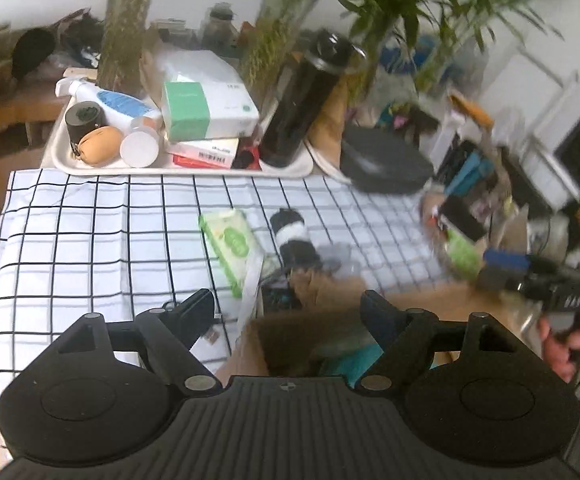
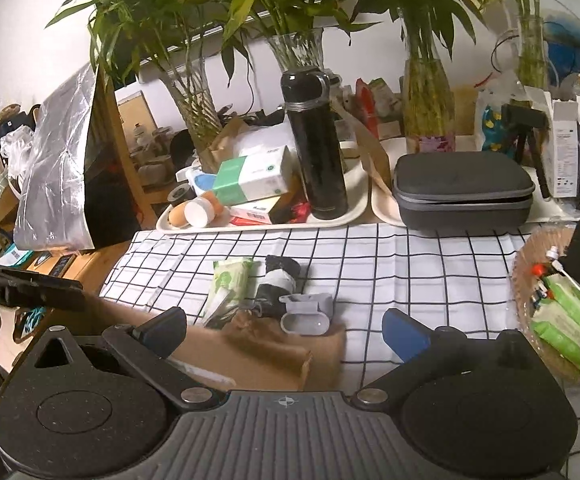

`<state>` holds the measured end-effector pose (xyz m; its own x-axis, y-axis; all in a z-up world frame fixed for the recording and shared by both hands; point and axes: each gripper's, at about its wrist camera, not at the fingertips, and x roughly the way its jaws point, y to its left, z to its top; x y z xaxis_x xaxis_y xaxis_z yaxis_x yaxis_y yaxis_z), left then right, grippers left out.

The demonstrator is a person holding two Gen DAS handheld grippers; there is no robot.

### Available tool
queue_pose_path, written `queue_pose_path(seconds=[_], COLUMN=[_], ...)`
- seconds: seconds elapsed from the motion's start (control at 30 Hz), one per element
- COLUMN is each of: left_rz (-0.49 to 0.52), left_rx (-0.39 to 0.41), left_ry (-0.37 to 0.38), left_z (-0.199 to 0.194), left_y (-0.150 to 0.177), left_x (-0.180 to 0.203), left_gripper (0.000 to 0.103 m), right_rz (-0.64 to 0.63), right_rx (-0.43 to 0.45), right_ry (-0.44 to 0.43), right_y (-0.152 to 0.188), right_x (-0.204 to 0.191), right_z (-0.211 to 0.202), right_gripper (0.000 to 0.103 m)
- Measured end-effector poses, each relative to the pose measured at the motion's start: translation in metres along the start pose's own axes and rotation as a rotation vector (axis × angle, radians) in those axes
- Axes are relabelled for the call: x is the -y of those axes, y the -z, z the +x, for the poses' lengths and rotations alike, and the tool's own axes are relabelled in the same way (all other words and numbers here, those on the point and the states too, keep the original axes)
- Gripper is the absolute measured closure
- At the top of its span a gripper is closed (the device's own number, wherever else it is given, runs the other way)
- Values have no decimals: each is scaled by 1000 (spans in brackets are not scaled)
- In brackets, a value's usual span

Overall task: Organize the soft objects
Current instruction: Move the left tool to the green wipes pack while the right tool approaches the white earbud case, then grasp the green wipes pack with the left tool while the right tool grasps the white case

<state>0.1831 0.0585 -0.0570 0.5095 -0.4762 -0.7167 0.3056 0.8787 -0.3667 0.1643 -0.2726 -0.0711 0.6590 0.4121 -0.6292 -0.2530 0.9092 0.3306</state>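
Two hand-held grippers hang over the near edge of a table spread with a white, black-checked cloth (image 2: pixel 410 264). The left gripper (image 1: pixel 290 312) has its jaws spread wide with nothing clamped between them, poised above an open cardboard box (image 1: pixel 290 344) at the cloth's near edge, where something teal lies inside. The right gripper (image 2: pixel 285 332), its blue-padded jaws likewise wide apart and gripping nothing, sits over a crumpled brown paper bag (image 2: pixel 265 352) on the same near edge; a hand (image 1: pixel 574 344) holding it shows at the right of the left wrist view. Just beyond the bag lies a small grey earbud case (image 2: pixel 306 314) with its lid open. Touching it toward the middle of the cloth is a rolled black-and-white sock (image 2: pixel 277 284), and just beside that, on its left, a green pack of wipes (image 2: pixel 229 284). At the cloth's right edge a woven basket (image 2: pixel 526 276) holds more green packs. Along the far edge, a cream tray (image 2: pixel 354 204) carries a tall black flask (image 2: pixel 316 148), a green-and-white tissue pack (image 2: pixel 249 178) and small bottles, with a grey zip case (image 2: pixel 462 188) on a second tray to its right. Vases of bamboo (image 2: pixel 426 92) line the wall behind.
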Motion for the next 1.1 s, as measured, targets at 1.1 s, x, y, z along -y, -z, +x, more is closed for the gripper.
queue_pose_path(seconds=[1.1], left_rz=[-97], left_rx=[-105], left_ry=[-11], left_z=[126], left_y=[-54], left_x=[-69], left_gripper=[23], right_rz=[-64], right_rx=[-145], right_ry=[64], right_y=[-39], right_x=[56], right_z=[117], right_gripper=[0])
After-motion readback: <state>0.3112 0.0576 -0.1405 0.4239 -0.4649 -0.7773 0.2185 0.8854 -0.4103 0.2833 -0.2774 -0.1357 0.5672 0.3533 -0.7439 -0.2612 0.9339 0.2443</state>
